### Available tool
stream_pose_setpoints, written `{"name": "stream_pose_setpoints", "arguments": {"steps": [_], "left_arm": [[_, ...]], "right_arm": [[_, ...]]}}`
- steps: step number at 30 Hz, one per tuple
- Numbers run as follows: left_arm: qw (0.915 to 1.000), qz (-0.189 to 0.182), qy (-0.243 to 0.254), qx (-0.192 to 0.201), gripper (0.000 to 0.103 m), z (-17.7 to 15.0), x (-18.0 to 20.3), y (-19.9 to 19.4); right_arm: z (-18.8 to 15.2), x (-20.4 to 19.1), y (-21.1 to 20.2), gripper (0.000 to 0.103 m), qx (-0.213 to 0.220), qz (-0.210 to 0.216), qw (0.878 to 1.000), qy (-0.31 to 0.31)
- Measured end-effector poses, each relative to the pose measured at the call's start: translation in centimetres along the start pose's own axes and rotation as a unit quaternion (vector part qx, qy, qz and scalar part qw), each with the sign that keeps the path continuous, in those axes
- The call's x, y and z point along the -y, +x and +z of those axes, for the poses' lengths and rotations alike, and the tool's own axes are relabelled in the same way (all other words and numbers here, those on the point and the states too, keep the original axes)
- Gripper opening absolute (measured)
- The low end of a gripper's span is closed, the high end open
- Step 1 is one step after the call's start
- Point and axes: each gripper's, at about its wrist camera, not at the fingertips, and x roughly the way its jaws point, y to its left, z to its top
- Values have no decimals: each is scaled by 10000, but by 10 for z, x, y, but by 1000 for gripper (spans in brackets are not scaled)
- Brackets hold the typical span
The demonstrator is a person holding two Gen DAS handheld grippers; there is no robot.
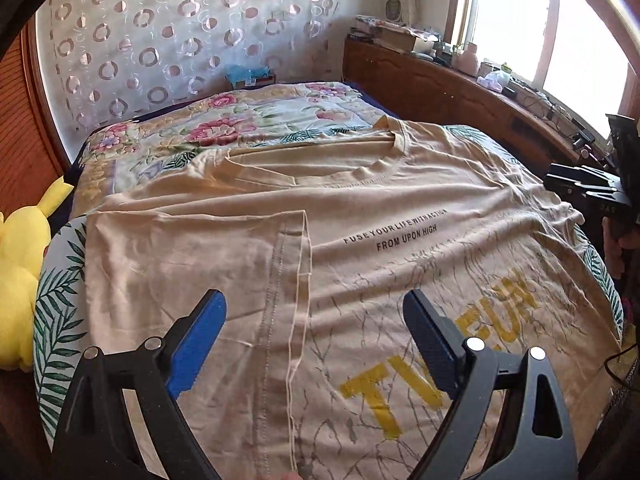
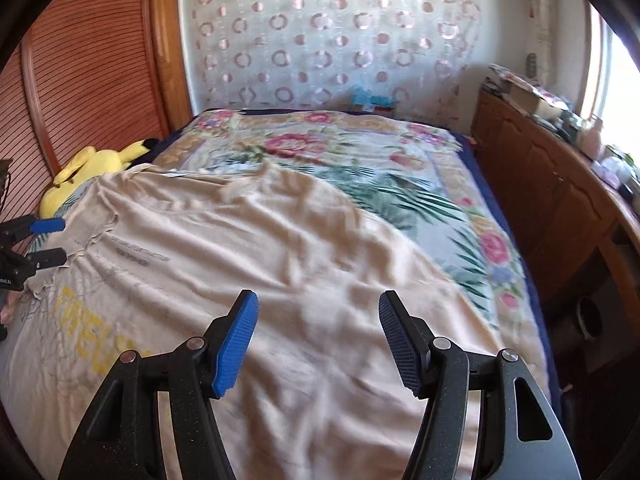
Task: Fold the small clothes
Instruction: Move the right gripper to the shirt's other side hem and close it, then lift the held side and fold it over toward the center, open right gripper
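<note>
A beige T-shirt (image 1: 400, 216) with black text and yellow letters lies spread on the bed, its left side folded over the front, the hem edge (image 1: 298, 300) running down the middle. My left gripper (image 1: 314, 308) is open and empty, just above that folded edge. My right gripper (image 2: 318, 312) is open and empty above the shirt's right part (image 2: 320, 248). The right gripper also shows at the far right in the left wrist view (image 1: 588, 190). The left gripper shows at the left edge in the right wrist view (image 2: 48, 242), open.
The floral bedspread (image 1: 240, 120) covers the bed beyond the shirt. A yellow plush toy (image 1: 20, 264) lies at the bed's left side. A wooden cabinet (image 2: 560, 184) with clutter stands on the right under the window. A patterned curtain (image 2: 340, 32) hangs behind.
</note>
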Motion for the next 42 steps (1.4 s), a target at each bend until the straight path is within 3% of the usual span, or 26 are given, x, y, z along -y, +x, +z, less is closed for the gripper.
{"name": "stream_pose_setpoints", "arguments": {"steps": [6,13,24,27,32,36,38,42], "left_arm": [[9997,19,143,-198,91,-2,9,14],[9991,121,259,-313,91,-5,13,20],[9988,169,360,-298,95,-6,18,23],[9984,173,406,-361,103,-6,20,27],[9983,170,412,-364,103,-6,21,27],[9983,167,414,-366,103,-6,21,27],[9983,162,411,-368,103,-6,20,26],[9983,167,415,-369,103,-6,21,27]], "right_arm": [[-34,54,-12,65,-237,-495,9977,394],[-56,85,-18,65,-437,-641,9948,664],[-63,80,-25,65,-620,-526,9948,621],[-62,78,-24,59,-623,-476,9952,580],[-60,74,-21,56,-677,-530,9955,401],[-57,70,-21,45,-728,-496,9958,241],[-57,67,-22,31,-729,-469,9961,160],[-58,65,-24,14,-743,-439,9963,15]]}}
